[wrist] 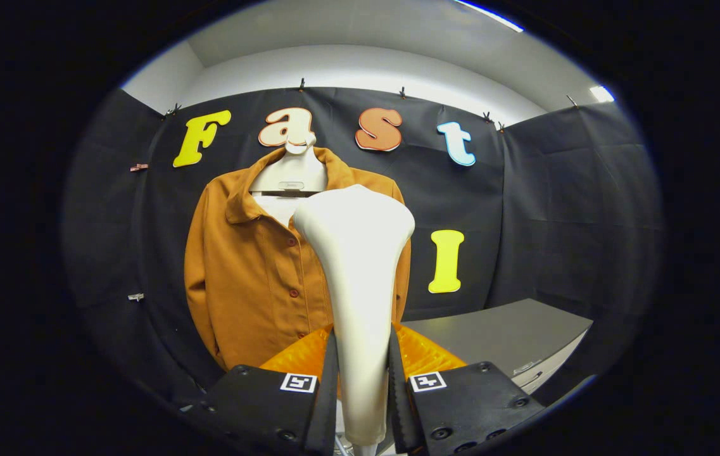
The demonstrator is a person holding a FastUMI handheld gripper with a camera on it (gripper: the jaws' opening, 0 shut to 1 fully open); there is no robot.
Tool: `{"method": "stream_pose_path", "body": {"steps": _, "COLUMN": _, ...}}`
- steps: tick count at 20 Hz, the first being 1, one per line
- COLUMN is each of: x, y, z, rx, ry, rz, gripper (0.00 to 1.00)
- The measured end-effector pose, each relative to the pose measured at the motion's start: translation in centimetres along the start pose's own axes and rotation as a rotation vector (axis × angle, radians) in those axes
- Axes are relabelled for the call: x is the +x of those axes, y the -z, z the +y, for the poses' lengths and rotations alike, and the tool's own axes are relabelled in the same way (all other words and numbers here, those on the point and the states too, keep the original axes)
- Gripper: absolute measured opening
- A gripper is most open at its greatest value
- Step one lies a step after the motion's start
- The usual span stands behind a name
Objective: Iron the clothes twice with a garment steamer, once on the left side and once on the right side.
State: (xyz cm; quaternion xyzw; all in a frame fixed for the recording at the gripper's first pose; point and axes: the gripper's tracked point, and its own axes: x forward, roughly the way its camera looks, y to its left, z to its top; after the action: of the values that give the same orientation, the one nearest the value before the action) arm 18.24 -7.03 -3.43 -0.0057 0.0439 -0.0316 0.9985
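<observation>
A white garment steamer (358, 285) stands upright between my fingers, its handle clamped on both sides and its wide head rising above them. My gripper (361, 373) is shut on that handle. Beyond the steamer an orange-brown button-up shirt (252, 272) hangs on a pale hanger (290, 174) against the black cloth wall. The steamer head covers the shirt's right half from here; the shirt's left half, collar and button row are in plain sight. How far the steamer head is from the cloth I cannot tell.
A grey table top (505, 332) lies to the right of the shirt, lower down, with a light-coloured front edge. Black cloth walls close the booth behind and on both sides. A few small clips (137, 296) sit on the left wall.
</observation>
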Motion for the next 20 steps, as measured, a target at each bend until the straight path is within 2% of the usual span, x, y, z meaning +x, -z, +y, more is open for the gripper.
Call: {"method": "stream_pose_path", "body": {"steps": 20, "x": 0.3, "y": -2.4, "z": -1.4, "rx": -0.002, "ry": -0.037, "rz": -0.055, "gripper": 0.38}}
